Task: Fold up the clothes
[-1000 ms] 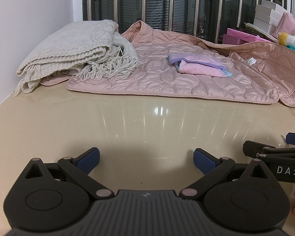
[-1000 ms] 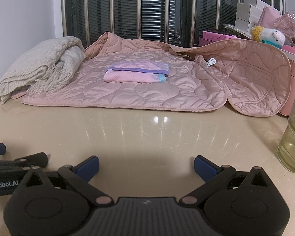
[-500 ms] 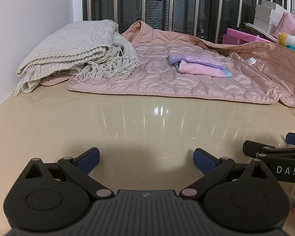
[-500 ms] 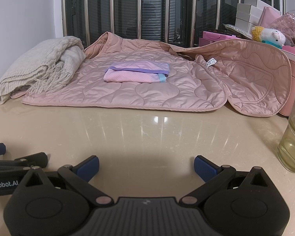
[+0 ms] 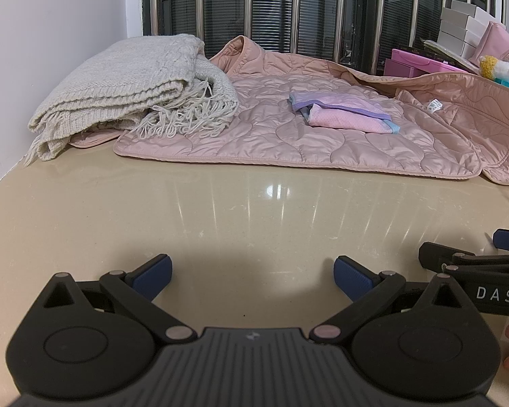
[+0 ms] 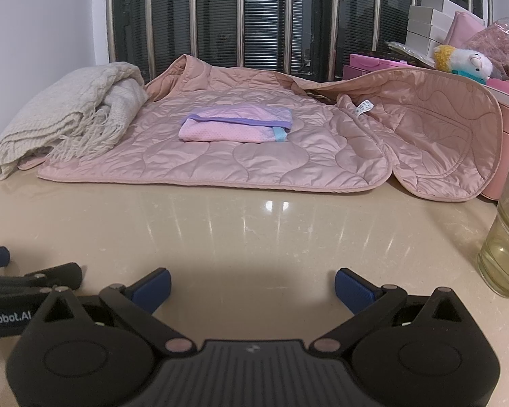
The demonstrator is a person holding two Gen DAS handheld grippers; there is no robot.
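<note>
both grippers, left gripper (image 5: 251, 273) and right gripper (image 6: 252, 283), hover spread and empty over the bare surface (image 6: 254, 230). well beyond them a small pink garment (image 6: 236, 128) lies folded on the unfolded quilted jacket (image 6: 261, 156); a knit blanket (image 5: 125, 88) sits folded too, so the jacket seems left.

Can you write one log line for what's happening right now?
left gripper: open, empty | right gripper: open, empty | jacket: spread, unfolded | small pink cloth: folded on jacket

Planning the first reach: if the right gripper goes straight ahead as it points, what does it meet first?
Bare tabletop first, then probably the near hem of the pink quilted jacket. The open right gripper holds nothing.
</note>
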